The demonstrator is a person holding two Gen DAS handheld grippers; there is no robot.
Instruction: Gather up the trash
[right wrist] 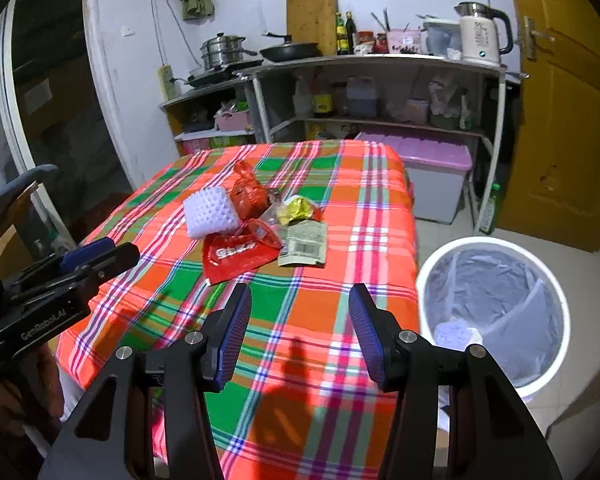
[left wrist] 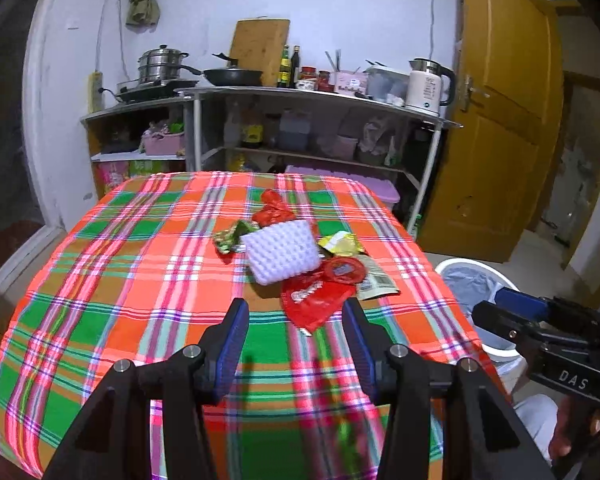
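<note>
Plaid cloth in orange, green and pink covers the table point(left wrist: 120, 280), and its near edge is cut off behind the gripper frames in both views. Trash lies in one heap near the middle of the table: a white foam net point(left wrist: 282, 252) leans on top, hiding part of a crumpled red bag point(left wrist: 274, 210) behind it and part of a green wrapper point(left wrist: 230, 236) to its left. In front of the net a flat red packet point(left wrist: 314, 300) overlaps a round red lid point(left wrist: 344, 270); its print is too blurred to read. A yellow wrapper point(left wrist: 338, 244) and a pale packet with a barcode point(right wrist: 304, 244) sit at the heap's right side, touching the rest.

Both claws hang over the near part of the cloth, short of the heap. The left gripper point(left wrist: 296, 312) stands wide with nothing between its blue pads; the red packet shows just beyond its tips. The right gripper point(right wrist: 300, 300) is likewise wide and holds nothing.

Beside the table's right edge stands a white bin point(right wrist: 556, 280) with a clear liner, partly hidden by the right gripper's finger; a white lump in its bottom is hard to identify. Behind the table, metal shelves point(left wrist: 300, 94) carry pots, a pan, bottles and a kettle point(left wrist: 426, 86); the lower shelf goods are dim and unclear. A purple-lidded box point(right wrist: 436, 156) sits under the shelves.
</note>
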